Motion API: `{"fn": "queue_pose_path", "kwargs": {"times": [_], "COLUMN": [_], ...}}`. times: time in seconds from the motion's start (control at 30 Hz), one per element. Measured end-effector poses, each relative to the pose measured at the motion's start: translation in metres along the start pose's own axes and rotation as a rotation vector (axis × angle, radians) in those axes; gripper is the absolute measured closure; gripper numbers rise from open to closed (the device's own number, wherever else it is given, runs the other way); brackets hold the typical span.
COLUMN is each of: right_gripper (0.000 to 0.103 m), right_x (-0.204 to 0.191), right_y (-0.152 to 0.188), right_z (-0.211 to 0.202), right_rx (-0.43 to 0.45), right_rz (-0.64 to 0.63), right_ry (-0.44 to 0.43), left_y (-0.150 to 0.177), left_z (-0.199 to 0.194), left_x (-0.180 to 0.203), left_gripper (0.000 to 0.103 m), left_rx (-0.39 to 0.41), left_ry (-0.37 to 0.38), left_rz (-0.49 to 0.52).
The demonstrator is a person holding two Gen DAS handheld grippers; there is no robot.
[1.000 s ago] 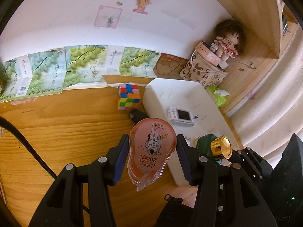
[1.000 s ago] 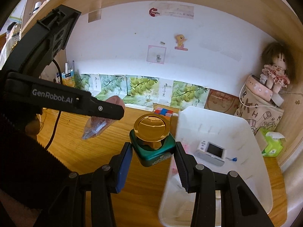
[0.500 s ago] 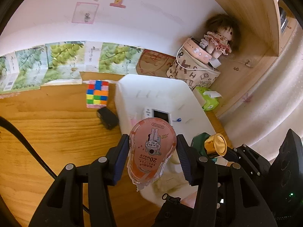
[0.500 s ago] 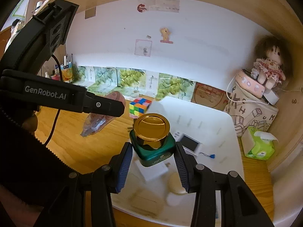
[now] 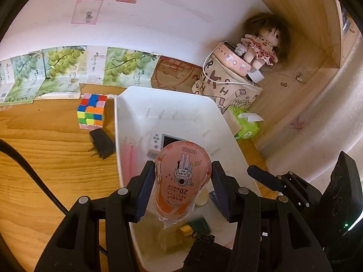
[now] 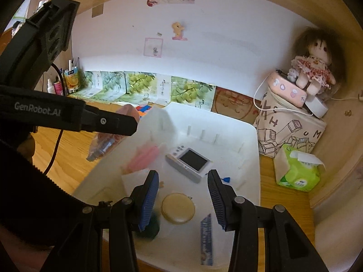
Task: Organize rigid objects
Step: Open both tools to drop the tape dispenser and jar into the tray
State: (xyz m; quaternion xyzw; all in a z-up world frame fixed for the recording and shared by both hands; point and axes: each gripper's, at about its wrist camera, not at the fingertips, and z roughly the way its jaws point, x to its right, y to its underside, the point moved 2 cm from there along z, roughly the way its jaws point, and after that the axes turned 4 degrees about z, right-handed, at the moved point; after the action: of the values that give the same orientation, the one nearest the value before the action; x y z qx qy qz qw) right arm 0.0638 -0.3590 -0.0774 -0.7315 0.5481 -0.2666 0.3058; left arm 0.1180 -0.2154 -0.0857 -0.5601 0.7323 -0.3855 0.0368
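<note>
Left gripper (image 5: 182, 172) is clamped on the flat sides of an orange correction tape dispenser (image 5: 181, 181), tip toward the camera, hanging over the near half of the white bin (image 5: 118, 122). A white gadget with a screen (image 5: 168, 141) and pink sticks (image 5: 129, 161) lie on the bin floor ahead of it. I judge the step to be dropping the dispenser in: lower it toward bare floor short of the gadget, then spread the jaws so it lands flat and does not bounce. A Rubik's cube (image 5: 91, 111) and a black plug adapter (image 5: 101, 144) wait on the bench (image 5: 45, 158) just left of the rim, so backing out that way needs height over the wall. From the right wrist, the right gripper (image 6: 182, 174) has its pads apart with nothing between them, above the same bin. A blurred dark green shape (image 6: 149, 226), probably a bottle, sits low by its left pad, next to a round tan disc (image 6: 178, 207). The floor toward the far wall is free, and a tissue pack (image 6: 297, 170) crowds the right rim.
</note>
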Motion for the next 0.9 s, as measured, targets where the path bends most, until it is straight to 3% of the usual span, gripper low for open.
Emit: {"fn": "queue_pose_path", "kwargs": {"times": [0.57,0.7,0.9], "right_gripper": [0.058,0.057,0.056], "right_x": [0.019,0.019,0.015], "right_y": [0.001,0.002,0.003], "right_z": [0.023,0.024,0.023], "right_rx": [-0.073,-0.088,-0.098], "right_rz": [-0.087,-0.077,-0.051], "right_ry": [-0.075,-0.084,-0.096], "left_y": [-0.001,-0.002,-0.002], "left_z": [0.023,0.02,0.013], "left_x": [0.004,0.005,0.005], "left_gripper": [0.048,0.036,0.03], "left_rx": [0.008,0.018,0.011], "left_ry": [-0.011,-0.021,-0.041], "left_rz": [-0.086,-0.083,-0.064]}}
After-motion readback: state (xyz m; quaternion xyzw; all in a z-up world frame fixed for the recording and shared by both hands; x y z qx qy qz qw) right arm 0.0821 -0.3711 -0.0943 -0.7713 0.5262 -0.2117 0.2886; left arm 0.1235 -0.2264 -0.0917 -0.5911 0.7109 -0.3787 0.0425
